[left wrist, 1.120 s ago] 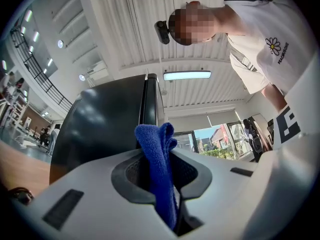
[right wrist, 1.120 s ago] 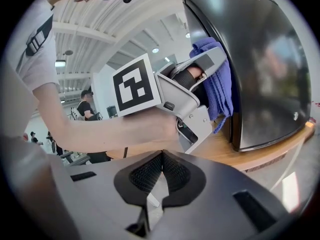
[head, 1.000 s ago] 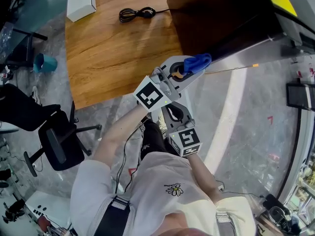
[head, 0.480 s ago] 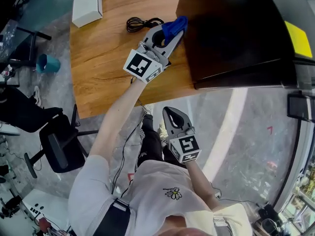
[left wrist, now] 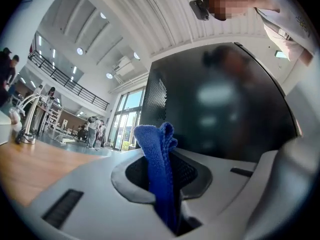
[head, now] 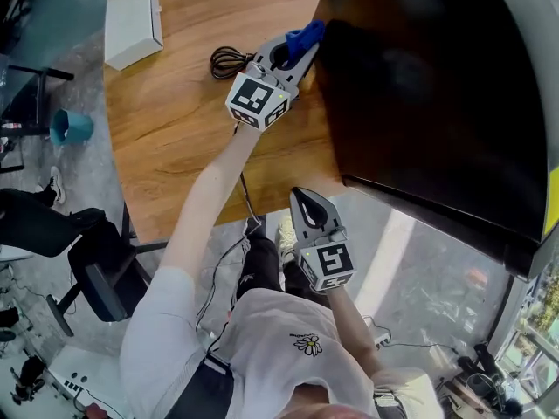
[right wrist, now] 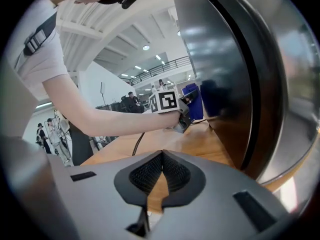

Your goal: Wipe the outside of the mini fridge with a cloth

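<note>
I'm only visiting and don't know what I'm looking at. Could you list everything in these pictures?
Mini fridge: one, black, standing on the table's right part.
Table: one, brown wood, under the fridge.
Cloth: one, blue, at the fridge's left side.
Box: one, white, on the table's far left.
Cable: one, black, coiled on the table beside the left gripper.
Container: one, teal, on the floor left of the table.
Office chair: one, black, on the floor, lower left.
Left gripper: one, grey, shut on the cloth.
Right gripper: one, grey, shut, empty, held near the table's edge.
</note>
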Demonstrator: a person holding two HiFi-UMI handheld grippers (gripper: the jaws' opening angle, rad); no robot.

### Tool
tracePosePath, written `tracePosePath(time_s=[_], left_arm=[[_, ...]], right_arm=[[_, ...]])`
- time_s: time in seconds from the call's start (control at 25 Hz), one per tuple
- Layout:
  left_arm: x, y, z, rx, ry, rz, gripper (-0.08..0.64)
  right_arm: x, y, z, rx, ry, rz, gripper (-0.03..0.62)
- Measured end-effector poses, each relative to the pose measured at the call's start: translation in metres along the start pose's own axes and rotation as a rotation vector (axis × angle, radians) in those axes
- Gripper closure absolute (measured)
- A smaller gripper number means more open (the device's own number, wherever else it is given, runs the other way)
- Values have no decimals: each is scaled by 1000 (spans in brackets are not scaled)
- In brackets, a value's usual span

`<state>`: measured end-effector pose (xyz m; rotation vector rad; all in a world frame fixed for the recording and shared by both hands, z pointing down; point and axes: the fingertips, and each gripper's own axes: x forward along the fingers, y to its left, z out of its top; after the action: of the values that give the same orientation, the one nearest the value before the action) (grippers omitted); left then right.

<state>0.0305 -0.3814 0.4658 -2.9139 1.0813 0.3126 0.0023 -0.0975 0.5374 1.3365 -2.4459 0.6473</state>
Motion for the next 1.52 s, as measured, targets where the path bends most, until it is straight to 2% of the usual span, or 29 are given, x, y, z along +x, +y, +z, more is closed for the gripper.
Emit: tracePosePath(time_s=[0.2,0.4,0.52,0.64,0.92,1.08,1.28,1.52], left_arm=[[19,23,-5,-15,10,18,494],[27,49,-12,-21,65,98,494],[33,46,-17,14,107,88,495],[34,45,-20,6,125,81,495],[24,23,-25,12,158,2,495],[18,8,-23,-18,142,-32,494],[8,-15,-20,-115,100,-26,494],[-11,-45,-23,-119,98,-44,495]], right_arm=[[19,-8,20,3,-18,-13,580],[29,-8,30,-8,-27,-7,580],[31,-9,32,-8,-21,-9,580],[33,-8,31,-4,-17,-9,580],[36,8,34,-3,-21,14,580],[32,13,35,-9,-27,23,580],[19,14,32,-15,-29,20,580],[6,20,21,-23,-35,25,580]])
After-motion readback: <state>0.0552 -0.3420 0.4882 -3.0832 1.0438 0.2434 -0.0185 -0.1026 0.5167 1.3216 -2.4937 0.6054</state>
